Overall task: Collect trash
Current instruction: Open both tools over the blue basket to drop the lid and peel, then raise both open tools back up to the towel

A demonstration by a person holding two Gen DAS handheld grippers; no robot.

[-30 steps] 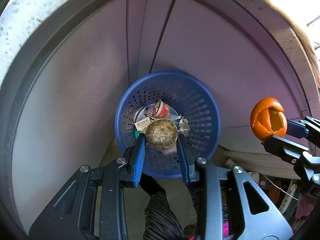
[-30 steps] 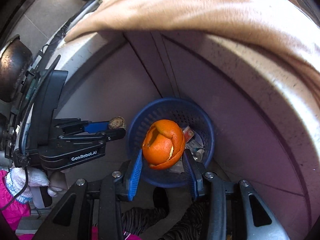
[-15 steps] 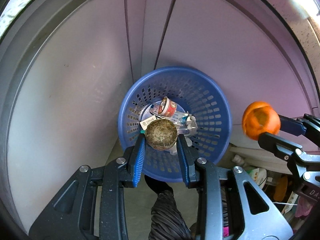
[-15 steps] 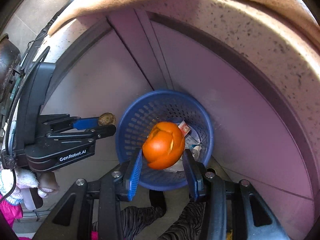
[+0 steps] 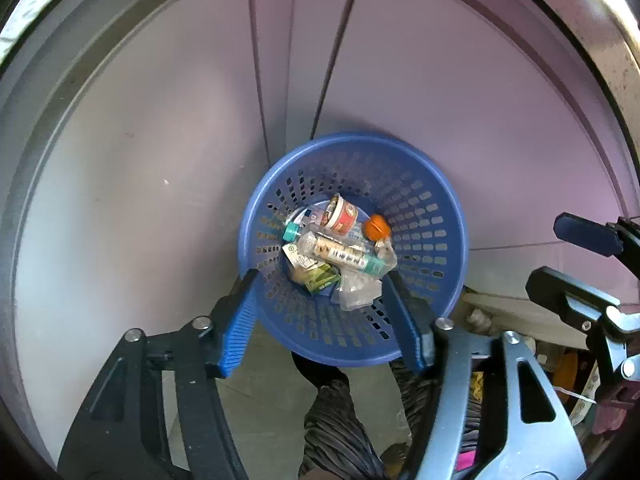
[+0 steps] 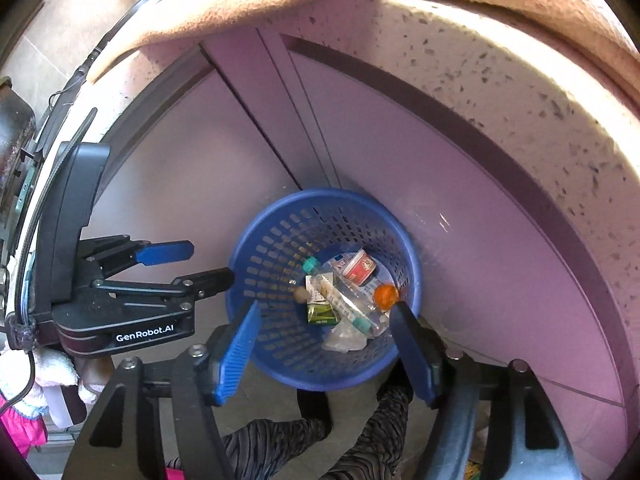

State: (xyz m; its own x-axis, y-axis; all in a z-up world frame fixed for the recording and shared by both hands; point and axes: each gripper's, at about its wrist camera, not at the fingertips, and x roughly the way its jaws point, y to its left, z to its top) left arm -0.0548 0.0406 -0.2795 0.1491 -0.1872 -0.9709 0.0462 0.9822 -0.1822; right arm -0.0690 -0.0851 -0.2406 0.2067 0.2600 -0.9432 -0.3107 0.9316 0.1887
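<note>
A blue perforated basket (image 5: 436, 216) stands on the floor below both grippers; it also shows in the right wrist view (image 6: 264, 256). In it lie an orange peel (image 5: 377, 227) (image 6: 385, 295), a small brown round lump (image 6: 300, 294), a red-and-white cup (image 5: 344, 213), a clear tube with a teal cap (image 5: 340, 254), a green carton (image 5: 318, 276) and clear plastic. My left gripper (image 5: 320, 304) is open and empty above the basket; it also shows in the right wrist view (image 6: 192, 266). My right gripper (image 6: 324, 332) is open and empty, and shows at the right in the left wrist view (image 5: 560, 252).
Lilac cabinet doors (image 5: 440, 80) rise behind the basket under a speckled stone counter edge (image 6: 500, 80). The person's dark striped legs (image 5: 340, 432) stand on the grey floor below. Clutter sits at the lower right (image 5: 568, 364).
Both grippers have opened. The brown lump dropped from the left gripper and the orange peel from the right; both are now in the basket.
</note>
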